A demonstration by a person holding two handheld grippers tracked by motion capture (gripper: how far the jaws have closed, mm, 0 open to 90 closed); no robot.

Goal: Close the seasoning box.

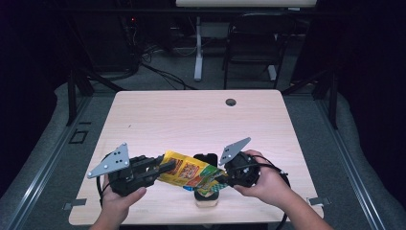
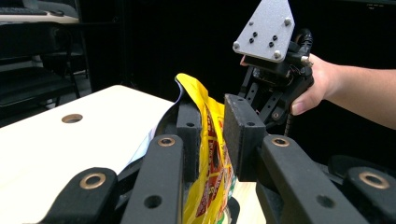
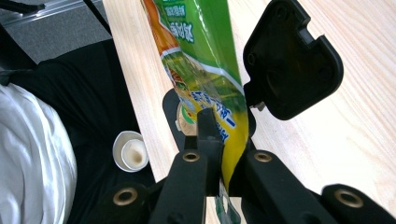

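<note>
Both tongs, left [image 1: 165, 166] and right [image 1: 221, 178], grip the yellow-green packet [image 1: 189, 175] (print too blurred to read).

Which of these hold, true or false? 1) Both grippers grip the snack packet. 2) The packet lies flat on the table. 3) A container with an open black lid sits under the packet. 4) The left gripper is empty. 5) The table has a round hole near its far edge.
1) True: the left gripper and the right gripper each clamp one end of the yellow-green packet.
2) False: the packet is held up off the table between the two grippers.
3) True: a container with an open black lid sits just below the packet.
4) False: its jaws press on the packet's yellow end.
5) True: the hole lies near the far edge.
</note>
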